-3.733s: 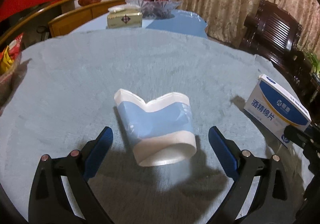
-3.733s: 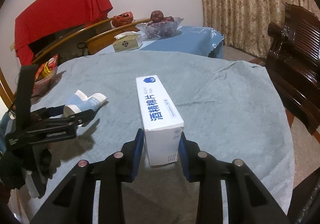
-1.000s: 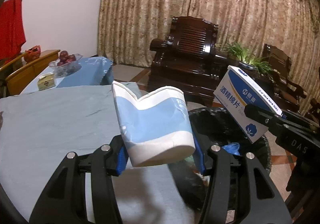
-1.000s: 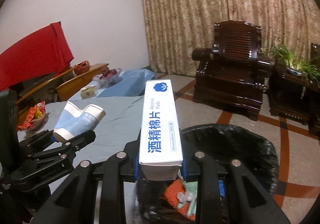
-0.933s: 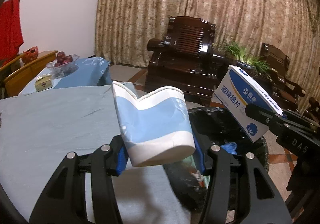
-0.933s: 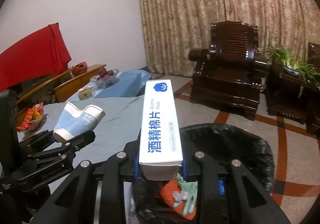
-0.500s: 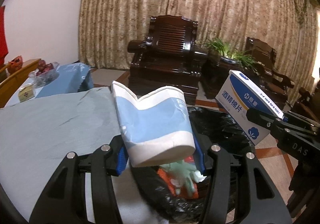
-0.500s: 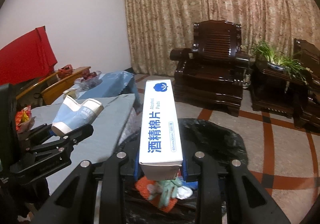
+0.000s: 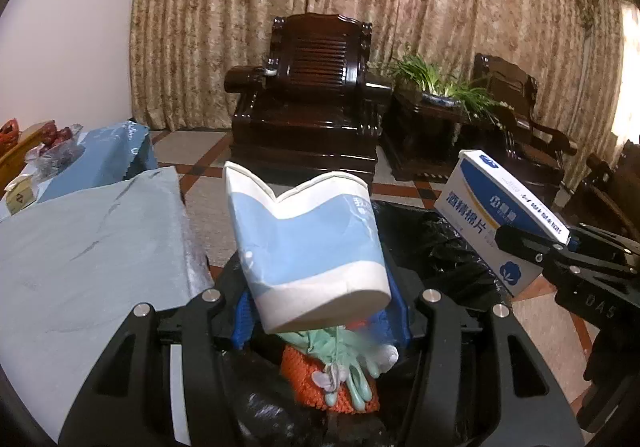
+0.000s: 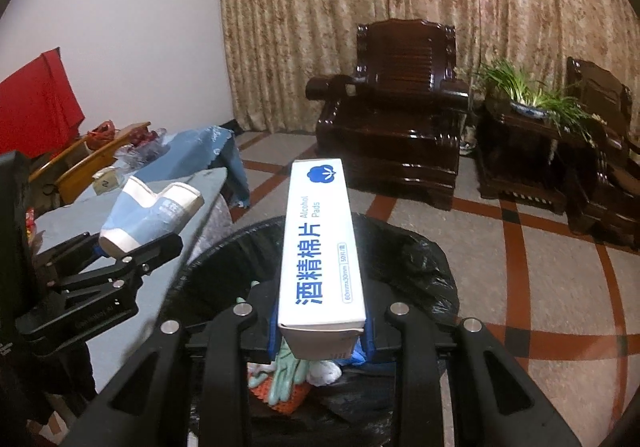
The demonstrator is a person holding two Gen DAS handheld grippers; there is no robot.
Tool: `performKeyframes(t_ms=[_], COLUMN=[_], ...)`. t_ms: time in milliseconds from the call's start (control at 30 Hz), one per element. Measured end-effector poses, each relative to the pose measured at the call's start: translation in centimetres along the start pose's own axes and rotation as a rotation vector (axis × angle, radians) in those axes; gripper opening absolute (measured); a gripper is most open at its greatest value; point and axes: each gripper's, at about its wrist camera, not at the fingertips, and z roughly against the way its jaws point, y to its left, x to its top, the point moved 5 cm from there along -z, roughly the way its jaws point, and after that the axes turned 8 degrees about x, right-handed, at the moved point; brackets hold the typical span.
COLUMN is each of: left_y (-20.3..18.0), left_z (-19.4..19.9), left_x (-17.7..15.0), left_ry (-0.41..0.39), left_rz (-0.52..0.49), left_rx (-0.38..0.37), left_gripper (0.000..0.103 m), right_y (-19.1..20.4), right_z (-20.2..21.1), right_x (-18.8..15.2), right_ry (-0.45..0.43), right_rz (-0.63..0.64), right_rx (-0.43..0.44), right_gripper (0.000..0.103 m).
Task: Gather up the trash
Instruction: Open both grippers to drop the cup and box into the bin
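My left gripper (image 9: 320, 319) is shut on a crushed blue and white paper cup (image 9: 308, 247) and holds it over the black-lined trash bin (image 9: 452, 243). My right gripper (image 10: 320, 331) is shut on a white and blue alcohol pads box (image 10: 320, 247) and holds it over the same bin (image 10: 404, 251). The box also shows at the right of the left wrist view (image 9: 496, 215), and the cup at the left of the right wrist view (image 10: 148, 215). Green gloves (image 9: 348, 363) and an orange net lie in the bin.
The grey-clothed table (image 9: 80, 247) lies to the left of the bin. Dark wooden armchairs (image 10: 400, 127) and a potted plant (image 10: 528, 95) stand behind on the tiled floor. A blue-covered side table (image 10: 192, 151) holds fruit at far left.
Both grippers carried the cup and the box off the table and over the bin. In the last second they moved further over the bin, and its contents came into view.
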Motion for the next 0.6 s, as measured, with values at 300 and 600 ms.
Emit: performKeyframes(t_ms=[300,600], left_y=[-1.4,-0.8], left_z=[-3.5,-4.1], left_x=[-0.1,-0.5], left_ry=[0.036,0.063], left_rz=[-0.006,0.018], left_rx=[-0.030,-0.071], left_gripper=[0.057,0.082], right_y=[-1.9,-3.2], right_z=[-2.0,-2.0], right_x=[-0.5,-1.3], right_ry=[0.032,0.039], right_rz=[-0.013,-0.019], right_rx=[-0.030,-0.080], right_gripper=[0.032,0.074])
